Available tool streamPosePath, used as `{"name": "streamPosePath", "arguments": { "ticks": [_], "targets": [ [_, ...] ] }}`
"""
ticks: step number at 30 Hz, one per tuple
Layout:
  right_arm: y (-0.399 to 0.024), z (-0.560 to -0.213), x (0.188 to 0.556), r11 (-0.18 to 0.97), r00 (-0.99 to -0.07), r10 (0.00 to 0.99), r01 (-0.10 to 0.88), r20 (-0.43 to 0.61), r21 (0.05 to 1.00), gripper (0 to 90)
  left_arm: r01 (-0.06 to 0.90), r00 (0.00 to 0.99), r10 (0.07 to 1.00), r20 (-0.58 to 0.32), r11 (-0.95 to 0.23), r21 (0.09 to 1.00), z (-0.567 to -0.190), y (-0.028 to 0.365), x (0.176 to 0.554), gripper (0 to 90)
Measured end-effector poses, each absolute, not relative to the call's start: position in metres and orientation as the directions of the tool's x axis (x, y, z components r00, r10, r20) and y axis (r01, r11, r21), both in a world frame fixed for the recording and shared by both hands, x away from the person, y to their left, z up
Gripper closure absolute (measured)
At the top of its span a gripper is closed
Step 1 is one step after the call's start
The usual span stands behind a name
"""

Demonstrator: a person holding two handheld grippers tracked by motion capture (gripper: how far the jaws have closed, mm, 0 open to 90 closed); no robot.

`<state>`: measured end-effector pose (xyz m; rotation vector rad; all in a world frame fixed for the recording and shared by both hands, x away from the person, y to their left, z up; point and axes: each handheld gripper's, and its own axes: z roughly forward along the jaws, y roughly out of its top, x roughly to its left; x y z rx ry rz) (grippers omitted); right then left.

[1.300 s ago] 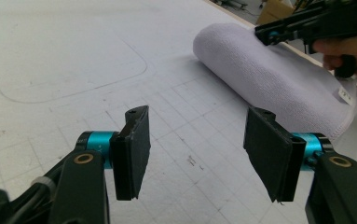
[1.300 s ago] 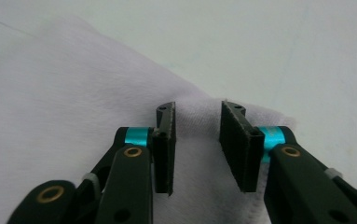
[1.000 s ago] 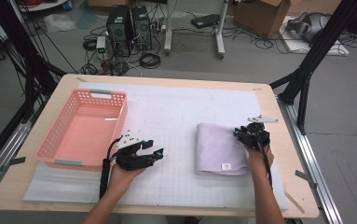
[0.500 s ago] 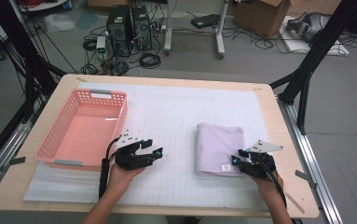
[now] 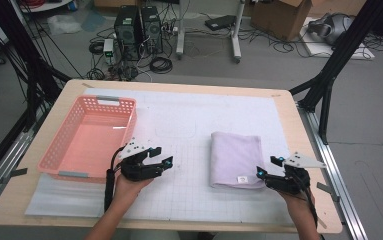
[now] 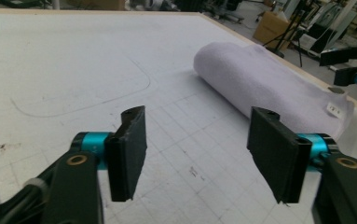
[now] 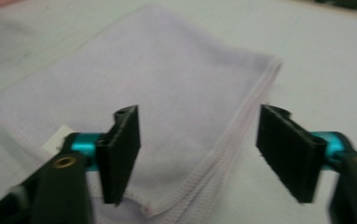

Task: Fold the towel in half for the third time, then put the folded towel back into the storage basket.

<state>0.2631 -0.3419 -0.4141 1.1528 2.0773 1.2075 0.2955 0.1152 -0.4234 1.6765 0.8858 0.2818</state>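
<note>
Your right gripper [image 5: 270, 167] sits at the near right corner of the folded lilac towel [image 5: 236, 159], its jaws spread wide with nothing between them; they have just been opening. In the right gripper view the same gripper [image 7: 197, 151] looks down on the towel [image 7: 139, 102], whose stitched corner lies below the gap between the jaws, and neither pad presses on the cloth. A small white label shows at the towel's edge beside the left-hand jaw in that view.

Your left gripper [image 5: 160, 157] rests low over the white gridded mat [image 5: 194, 120] on the worktop [image 5: 299, 130], between the pink basket [image 5: 91, 137] and the towel, apart from both. Its jaws are also parted and have just been opening a little further; the left gripper view shows the gripper [image 6: 197, 154] with only bare mat between the pads, the towel [image 6: 264, 84] lying farther off to its right as a rounded fold, the label at its near end.

You have the towel lying flat on the mat right of centre, folded into a neat rectangle with its long side running away from you. The basket stands on the left part of the worktop, its near right corner just beside your left hand [image 5: 129, 182].
</note>
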Motion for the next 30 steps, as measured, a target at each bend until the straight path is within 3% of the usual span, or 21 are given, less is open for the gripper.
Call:
{"name": "streamPosePath", "arguments": {
  "ticks": [10,30],
  "targets": [
    [-0.355,-0.407,0.245,0.293,-0.534,0.843,0.372,-0.055,0.881,19.6,0.357,0.73,0.638,-0.246,-0.048,0.933,-0.419,0.116,0.292,17.1],
    [-0.356,-0.411,0.246,0.287,-0.547,0.837,0.389,-0.031,0.876,19.2,0.344,0.742,0.628,-0.235,-0.056,0.937,-0.421,0.114,0.293,19.6]
  ]
}}
